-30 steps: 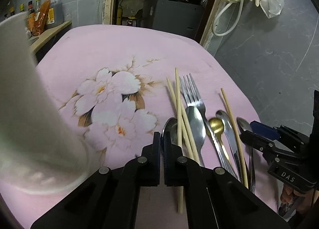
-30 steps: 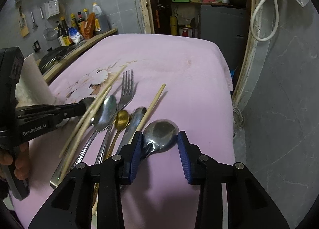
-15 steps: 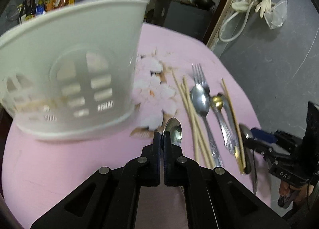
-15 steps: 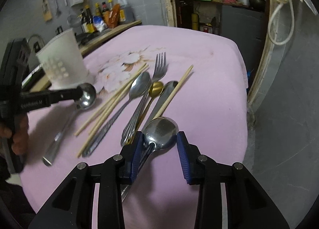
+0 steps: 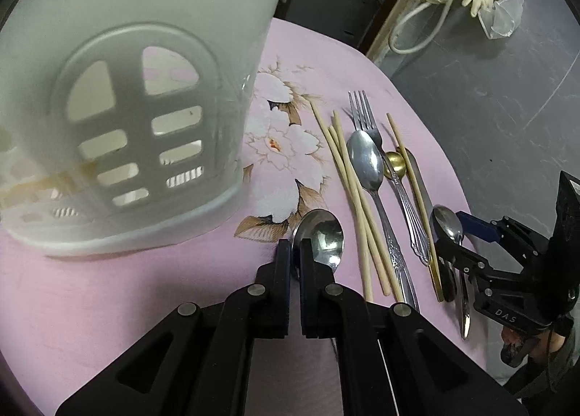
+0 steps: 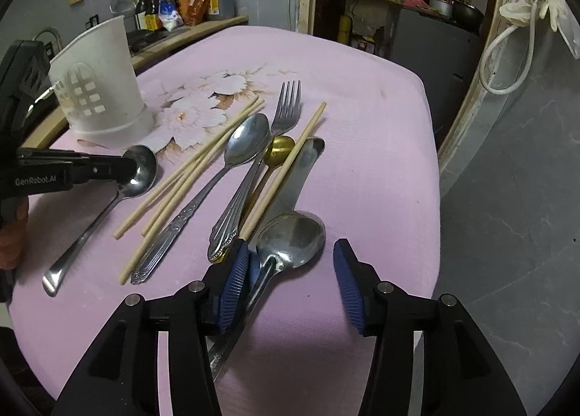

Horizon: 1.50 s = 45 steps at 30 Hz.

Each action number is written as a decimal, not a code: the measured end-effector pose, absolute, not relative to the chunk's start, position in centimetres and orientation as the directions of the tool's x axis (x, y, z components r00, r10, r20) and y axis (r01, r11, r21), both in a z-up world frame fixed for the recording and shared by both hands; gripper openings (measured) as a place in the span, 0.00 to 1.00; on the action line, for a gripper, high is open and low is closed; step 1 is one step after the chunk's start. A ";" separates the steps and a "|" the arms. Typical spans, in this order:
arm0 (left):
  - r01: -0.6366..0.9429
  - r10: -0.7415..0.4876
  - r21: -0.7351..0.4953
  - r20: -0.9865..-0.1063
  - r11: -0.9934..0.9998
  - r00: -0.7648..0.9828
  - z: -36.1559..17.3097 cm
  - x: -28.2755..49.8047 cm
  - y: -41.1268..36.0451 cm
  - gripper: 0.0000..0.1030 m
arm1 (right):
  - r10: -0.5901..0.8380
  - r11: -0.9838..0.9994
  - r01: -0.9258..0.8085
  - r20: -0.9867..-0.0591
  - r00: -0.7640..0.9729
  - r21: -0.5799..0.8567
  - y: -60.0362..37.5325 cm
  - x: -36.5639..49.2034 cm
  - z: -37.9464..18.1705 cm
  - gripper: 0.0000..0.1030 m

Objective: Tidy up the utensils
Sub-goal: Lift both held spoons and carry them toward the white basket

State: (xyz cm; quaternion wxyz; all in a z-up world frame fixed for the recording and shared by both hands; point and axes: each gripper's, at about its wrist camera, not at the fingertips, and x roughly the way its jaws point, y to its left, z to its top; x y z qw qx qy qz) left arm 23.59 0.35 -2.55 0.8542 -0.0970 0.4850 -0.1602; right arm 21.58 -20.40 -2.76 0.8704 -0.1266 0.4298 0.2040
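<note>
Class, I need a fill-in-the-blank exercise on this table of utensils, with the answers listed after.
1. The left gripper is shut on a ____.
2. The right gripper has jaws that stand ____.
3. The white utensil holder stands on a ____ cloth.
4. The gold spoon lies beside the one ____ on the table.

Answers: spoon; open; pink; fork

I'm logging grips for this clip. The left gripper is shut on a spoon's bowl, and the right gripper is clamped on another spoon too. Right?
Not quite. The left gripper is shut on a spoon, but the right gripper isn't clamped: in the right wrist view its jaws have just been opening, and the other spoon sits between them touching one pad at most.
</note>
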 end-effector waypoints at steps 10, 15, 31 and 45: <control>0.222 -0.385 -0.315 -0.778 0.923 0.496 -2.3 23.1 0.4 0.01 | 0.259 0.894 -0.447 -0.777 0.573 -0.031 -20.7 20.4 -2.7 0.31; 0.226 -0.369 -0.292 -0.723 0.929 0.585 -1.0 21.2 0.5 0.00 | 0.265 0.893 -0.447 -0.749 0.607 -0.046 -20.8 19.1 -2.8 0.30; 0.209 -0.273 -0.184 -0.474 0.960 0.837 2.2 15.2 0.3 0.00 | 0.391 0.856 -0.496 -0.447 0.804 -0.144 -18.4 14.4 0.4 0.28; 0.092 -0.154 -0.199 -0.322 0.976 0.934 7.1 13.4 5.7 0.00 | 0.477 0.835 -0.510 -0.191 0.858 -0.206 -14.5 14.0 4.0 0.27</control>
